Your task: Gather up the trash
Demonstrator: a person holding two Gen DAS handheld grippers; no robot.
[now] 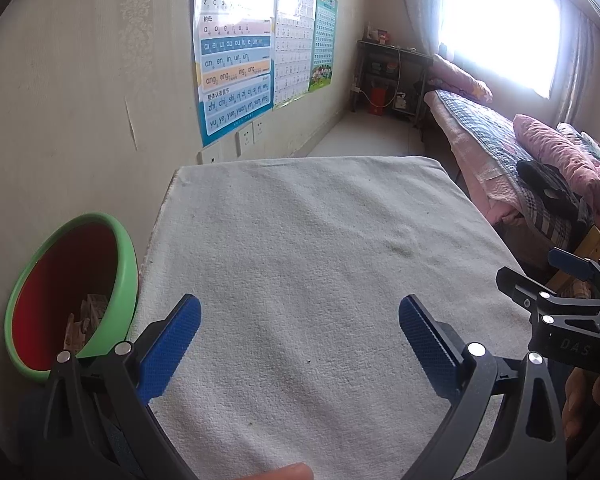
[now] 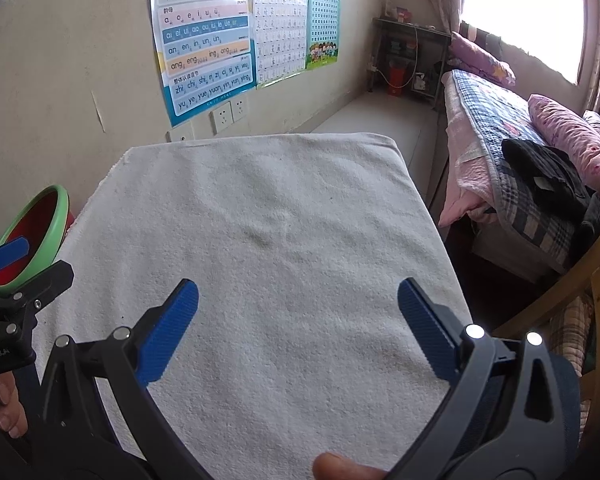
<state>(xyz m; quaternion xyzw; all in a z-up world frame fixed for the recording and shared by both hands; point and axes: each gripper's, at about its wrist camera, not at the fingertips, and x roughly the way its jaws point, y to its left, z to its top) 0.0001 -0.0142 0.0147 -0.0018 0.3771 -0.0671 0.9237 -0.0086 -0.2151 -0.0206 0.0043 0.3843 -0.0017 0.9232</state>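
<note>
Apparently paper scraps (image 1: 85,322) in tilted green basin (image 1: 120,280), orientation unclear, left of cloth-covered table (image 1: 300,240).

The green basin (image 1: 72,292) wall hides most of the crumpled scraps (image 1: 85,322) inside.

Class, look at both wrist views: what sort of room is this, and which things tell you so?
Most likely a home bedroom: a bed with a pink pillow under a curtained window, and children's phonics charts on the wall.
</note>
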